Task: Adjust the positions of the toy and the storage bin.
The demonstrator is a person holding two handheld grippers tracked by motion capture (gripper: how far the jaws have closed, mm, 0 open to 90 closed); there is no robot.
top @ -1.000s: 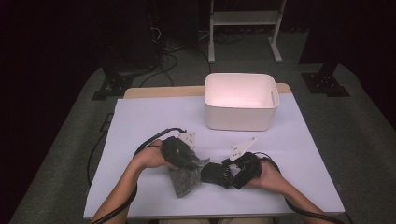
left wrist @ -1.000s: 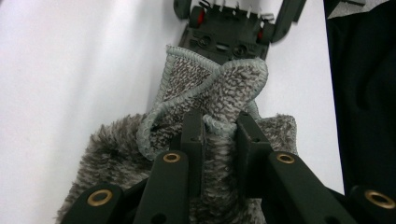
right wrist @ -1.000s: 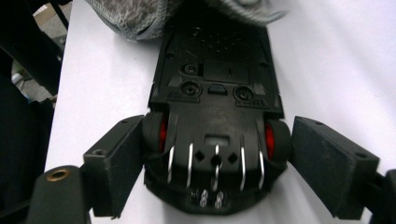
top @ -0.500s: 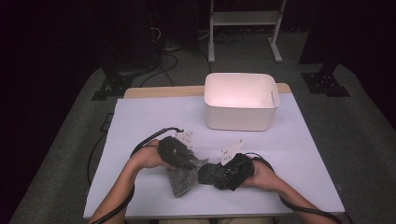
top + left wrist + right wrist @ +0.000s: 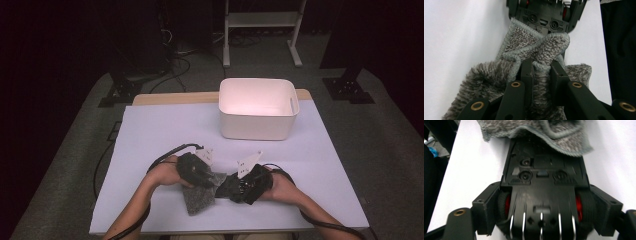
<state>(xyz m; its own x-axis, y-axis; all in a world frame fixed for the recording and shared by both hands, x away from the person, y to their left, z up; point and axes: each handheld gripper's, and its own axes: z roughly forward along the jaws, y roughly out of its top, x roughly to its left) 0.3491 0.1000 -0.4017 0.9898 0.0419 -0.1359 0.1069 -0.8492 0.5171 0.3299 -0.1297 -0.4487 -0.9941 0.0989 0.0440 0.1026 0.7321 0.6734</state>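
— What surrounds the table (image 5: 150,130)?
— Grey carpet (image 5: 380,130) on every side, dark beyond. A white metal stand (image 5: 260,20) rises past its far edge, with black cables (image 5: 175,50) and black floor brackets (image 5: 350,87) near the far corners.

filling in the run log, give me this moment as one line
left hand-held gripper: shut on grey towel | right hand-held gripper: open, beside towel | white bin: behind, apart | table

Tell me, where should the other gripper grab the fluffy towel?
Probably the stitched hem of the towel at its folded far corner, coming in from the side opposite the left gripper, which already pinches a fold. The hem is firm, raised off the table and free.
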